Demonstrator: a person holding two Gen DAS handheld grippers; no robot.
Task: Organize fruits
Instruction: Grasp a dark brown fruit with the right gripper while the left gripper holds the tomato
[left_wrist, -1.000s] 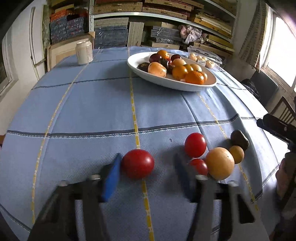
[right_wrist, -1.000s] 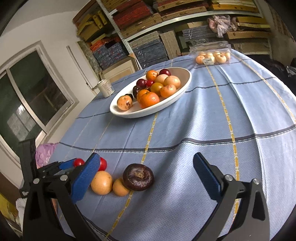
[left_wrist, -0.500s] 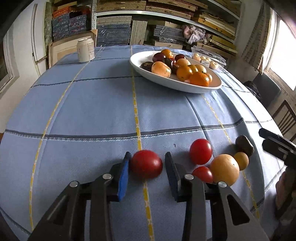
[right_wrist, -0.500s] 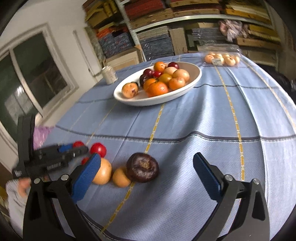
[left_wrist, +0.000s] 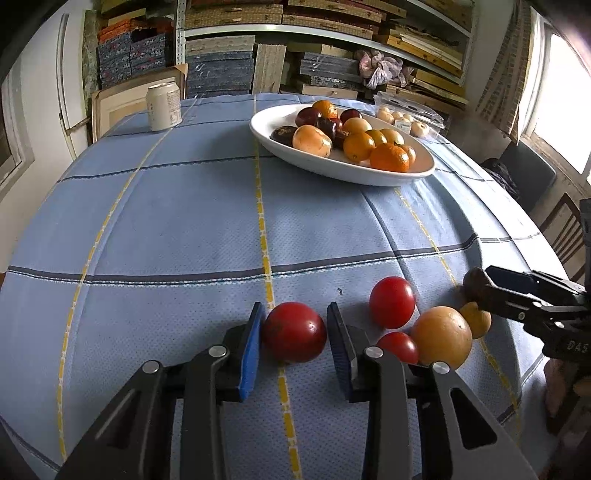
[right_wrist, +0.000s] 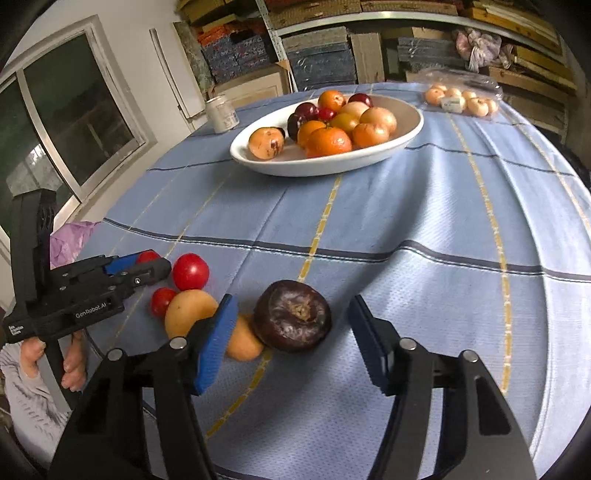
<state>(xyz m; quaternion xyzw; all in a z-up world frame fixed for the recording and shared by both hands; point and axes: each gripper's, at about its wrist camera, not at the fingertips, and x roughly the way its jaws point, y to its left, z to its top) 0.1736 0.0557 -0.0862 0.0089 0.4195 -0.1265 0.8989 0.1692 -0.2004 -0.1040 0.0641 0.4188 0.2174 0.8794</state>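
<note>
My left gripper (left_wrist: 294, 332) is shut on a dark red tomato (left_wrist: 294, 331) that rests on the blue tablecloth. Beside it lie a red tomato (left_wrist: 392, 302), a smaller red tomato (left_wrist: 399, 346), a large orange fruit (left_wrist: 441, 336) and a small orange fruit (left_wrist: 476, 319). My right gripper (right_wrist: 291, 332) is open, its pads on either side of a dark brown mangosteen (right_wrist: 291, 320) without touching it. The white oval bowl (right_wrist: 280, 166) of fruit stands at the far side.
A drink can (left_wrist: 163, 106) stands at the far left of the table. A clear pack of small fruit (right_wrist: 460, 99) lies at the far right. The table edge runs close in front of both grippers. Shelves with boxes are behind.
My left gripper has closed from wide open onto the dark red tomato. My right gripper has moved forward so the mangosteen now lies between its open pads.
</note>
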